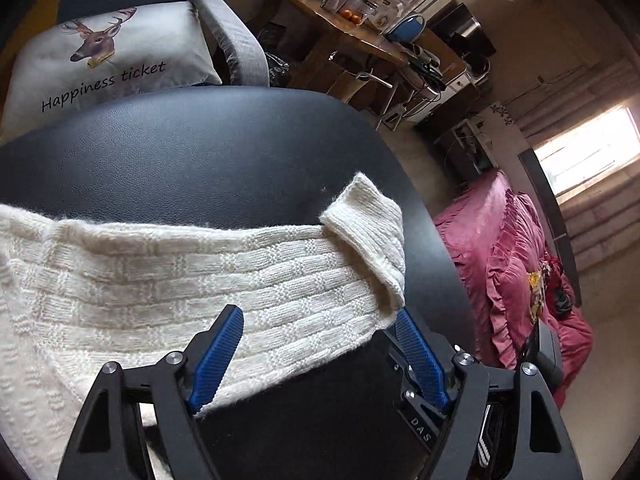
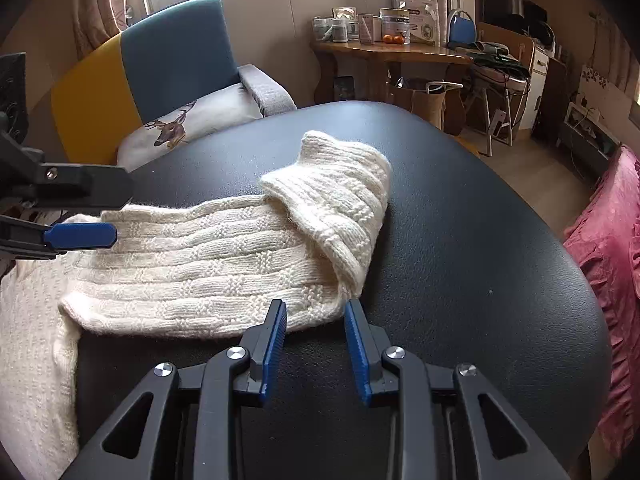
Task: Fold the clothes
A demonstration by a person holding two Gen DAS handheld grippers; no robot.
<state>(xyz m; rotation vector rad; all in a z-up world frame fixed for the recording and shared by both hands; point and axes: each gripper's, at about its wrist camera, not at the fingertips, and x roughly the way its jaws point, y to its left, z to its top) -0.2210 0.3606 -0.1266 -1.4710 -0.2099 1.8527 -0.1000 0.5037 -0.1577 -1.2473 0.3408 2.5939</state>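
**Inspector:** Largest item first. What was recorded?

**Clerk:** One black padded table [image 2: 460, 240], rounded at the edge. Behind it stood one armchair [image 2: 176, 52] carrying one cushion [image 1: 100, 64] printed with a deer.

**Inspector:** And the garment?

**Clerk:** One cream knitted sweater [image 2: 224, 256] lay on the table. Its one visible sleeve stretched across the surface, and the ribbed cuff [image 2: 344, 200] was turned back over the sleeve. The body of the sweater ran off the table's near left edge.

**Inspector:** Grippers, counted.

**Clerk:** Two. The left gripper [image 1: 320, 328] stood wide apart, holding nothing; one blue pad [image 1: 220, 356] sat over the sleeve, the other beside the cuff. The right gripper [image 2: 315, 316] was parted more narrowly, also empty, its tips just at the sleeve's near edge by the cuff.

**Inspector:** Smaller items?

**Clerk:** Two oranges [image 2: 392, 39] on one wooden desk [image 2: 400, 53] at the back.
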